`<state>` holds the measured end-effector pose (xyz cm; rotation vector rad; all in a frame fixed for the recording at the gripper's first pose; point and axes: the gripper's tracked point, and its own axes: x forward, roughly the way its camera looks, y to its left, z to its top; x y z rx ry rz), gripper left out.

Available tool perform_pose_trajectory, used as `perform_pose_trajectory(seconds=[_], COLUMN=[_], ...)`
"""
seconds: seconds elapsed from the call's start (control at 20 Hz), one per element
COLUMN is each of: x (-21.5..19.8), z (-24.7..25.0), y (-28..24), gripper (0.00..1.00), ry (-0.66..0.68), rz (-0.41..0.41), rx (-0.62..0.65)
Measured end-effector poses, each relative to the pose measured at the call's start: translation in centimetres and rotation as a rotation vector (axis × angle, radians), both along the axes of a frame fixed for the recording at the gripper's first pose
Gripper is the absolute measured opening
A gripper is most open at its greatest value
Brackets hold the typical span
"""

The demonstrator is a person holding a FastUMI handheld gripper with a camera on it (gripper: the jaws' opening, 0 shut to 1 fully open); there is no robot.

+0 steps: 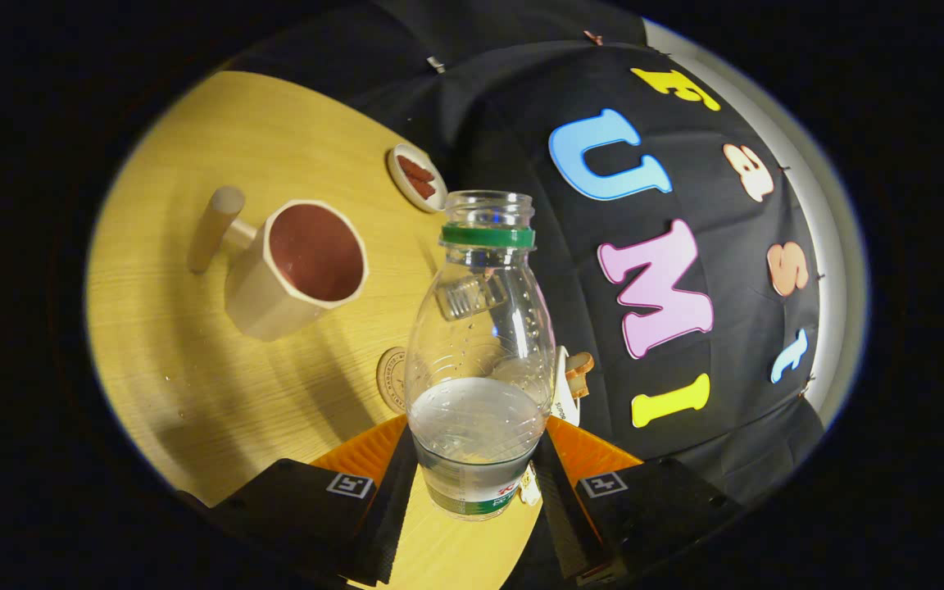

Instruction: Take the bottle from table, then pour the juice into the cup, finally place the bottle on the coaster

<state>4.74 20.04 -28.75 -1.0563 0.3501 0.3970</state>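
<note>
My gripper (476, 479) is shut on a clear plastic bottle (478, 360), both fingers pressing its lower part. The bottle has a green neck ring and no cap, and clear liquid fills about its lower third. It is lifted above the wooden table (193, 377) and the whole scene appears tilted. A beige cup (296, 266) with a dark red inside and a wooden handle stands beyond the fingers to the left, apart from the bottle. A round wooden coaster (391, 378) lies on the table just left of the bottle, partly hidden behind it.
A small white dish (417, 178) with reddish pieces sits at the table's far edge beyond the cup. A white plate (568, 385) with a brown item peeks out right of the bottle. The black cloth wall rises behind the table.
</note>
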Motion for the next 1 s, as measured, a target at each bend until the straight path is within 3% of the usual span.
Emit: perform_pose_trajectory(seconds=[0.3,1.0], x=[1.2,2.3], z=[-0.5,-1.6], y=[-0.2,-0.4], gripper=[0.76,0.76], ry=[0.014,0.018], rz=[0.034,0.120], rx=[-0.161,-0.358])
